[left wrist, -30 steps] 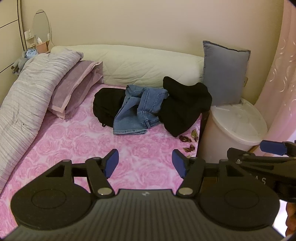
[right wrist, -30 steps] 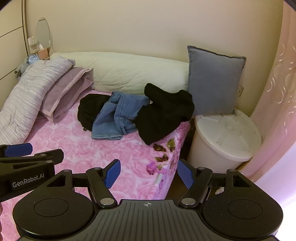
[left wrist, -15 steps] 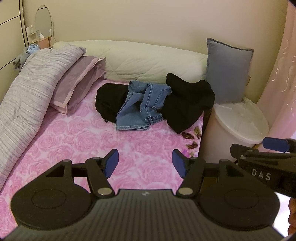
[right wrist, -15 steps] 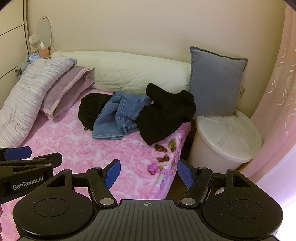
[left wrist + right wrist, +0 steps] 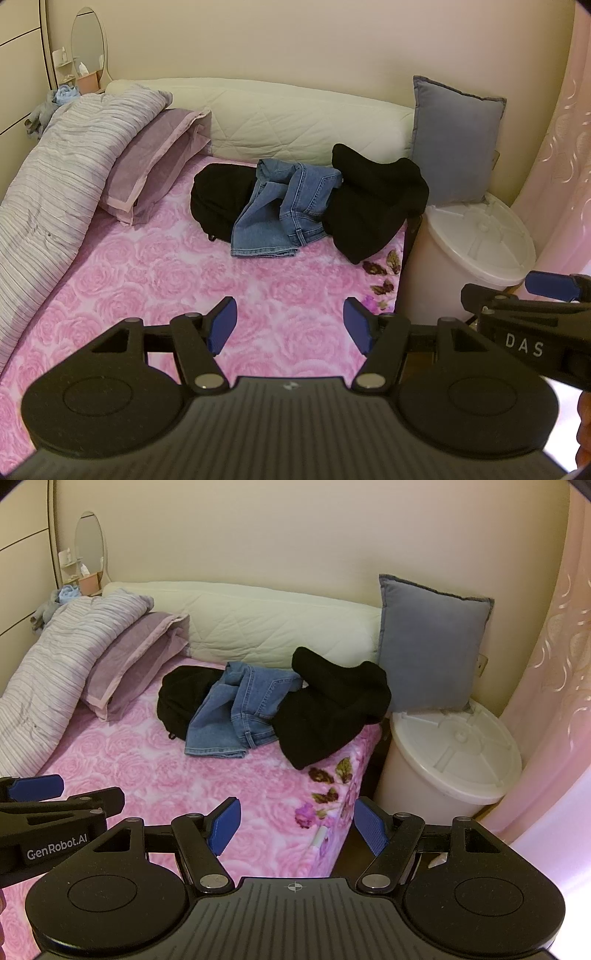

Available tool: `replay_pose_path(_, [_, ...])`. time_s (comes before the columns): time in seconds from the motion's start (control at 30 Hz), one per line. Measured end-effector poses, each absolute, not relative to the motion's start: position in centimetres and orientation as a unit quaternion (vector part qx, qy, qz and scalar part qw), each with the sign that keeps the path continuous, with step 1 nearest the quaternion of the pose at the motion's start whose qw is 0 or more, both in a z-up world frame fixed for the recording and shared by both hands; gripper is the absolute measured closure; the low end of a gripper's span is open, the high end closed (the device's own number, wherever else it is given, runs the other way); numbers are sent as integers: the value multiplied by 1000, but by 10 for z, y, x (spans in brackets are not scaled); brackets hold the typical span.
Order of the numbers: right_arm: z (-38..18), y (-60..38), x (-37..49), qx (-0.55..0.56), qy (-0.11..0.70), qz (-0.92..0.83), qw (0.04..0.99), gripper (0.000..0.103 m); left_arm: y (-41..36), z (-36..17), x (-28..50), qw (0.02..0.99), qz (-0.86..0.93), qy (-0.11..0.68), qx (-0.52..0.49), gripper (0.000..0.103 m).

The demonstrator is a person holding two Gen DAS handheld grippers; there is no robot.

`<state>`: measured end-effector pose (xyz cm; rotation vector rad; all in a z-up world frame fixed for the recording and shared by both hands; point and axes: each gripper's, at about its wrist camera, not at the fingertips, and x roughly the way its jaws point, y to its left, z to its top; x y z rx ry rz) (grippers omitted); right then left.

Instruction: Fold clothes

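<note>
Clothes lay in a heap far up the pink bed (image 5: 155, 295): blue jeans (image 5: 284, 210) between two black clothes (image 5: 328, 716). The left gripper (image 5: 290, 325) and right gripper (image 5: 297, 825) were both spread wide, holding nothing. The heap was straight ahead, well apart, nearer the left one, I think.

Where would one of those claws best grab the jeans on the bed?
Probably the flat hem of the jeans, coming from the near side. That leg end lies spread on the pink sheet, clear of the black clothes; the rest is bunched.
</note>
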<state>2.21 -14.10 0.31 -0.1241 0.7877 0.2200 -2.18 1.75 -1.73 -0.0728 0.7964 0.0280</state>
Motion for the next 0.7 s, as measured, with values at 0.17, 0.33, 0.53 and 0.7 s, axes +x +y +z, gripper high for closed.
replay_pose_path(0.17, [4, -141, 22, -62, 382, 108, 916, 32, 17, -16, -19, 920, 17, 389, -37, 43])
replay_pose_path(0.33, [4, -139, 23, -64, 382, 108, 916, 32, 20, -15, -20, 920, 24, 390, -39, 43])
replay_pose_path(0.53, [3, -136, 22, -69, 380, 114, 915, 32, 23, -13, -17, 919, 35, 390, -42, 43])
replay_pose_path(0.7, [1, -135, 23, -70, 381, 116, 915, 32, 24, -14, -17, 918, 38, 393, -44, 43])
